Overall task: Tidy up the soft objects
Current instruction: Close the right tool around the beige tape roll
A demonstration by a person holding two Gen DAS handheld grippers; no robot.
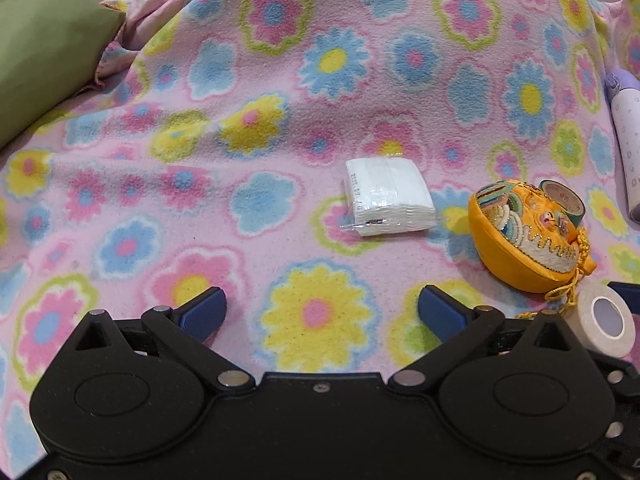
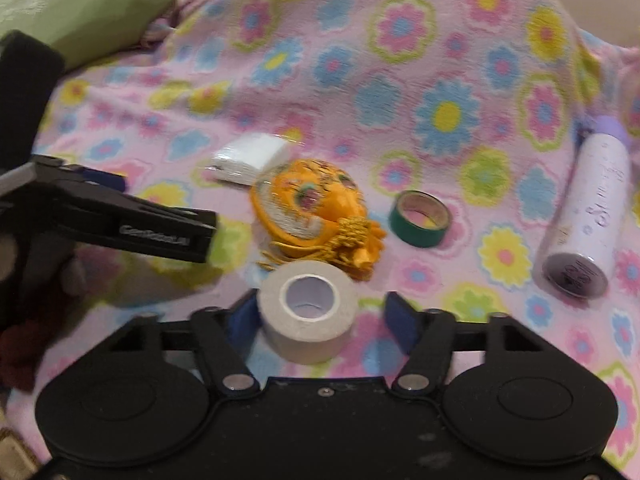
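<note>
A white wrapped tissue pack (image 1: 388, 198) lies on the flowered blanket (image 1: 280, 80), ahead of my open, empty left gripper (image 1: 322, 310). An orange embroidered pouch (image 1: 528, 240) lies to its right. In the right wrist view the pouch (image 2: 308, 208) sits just beyond a white tape roll (image 2: 308, 316). My right gripper (image 2: 324, 320) is open with the white roll between its fingers, against the left finger (image 2: 244, 320) and apart from the right one. The tissue pack (image 2: 252, 158) lies further back. The left gripper (image 2: 132, 220) shows at the left.
A green tape roll (image 2: 420, 218) lies right of the pouch. A white bottle with a purple cap (image 2: 588, 208) lies at the right. A green pillow (image 1: 44, 60) rests at the back left. The white roll also shows in the left wrist view (image 1: 606, 320).
</note>
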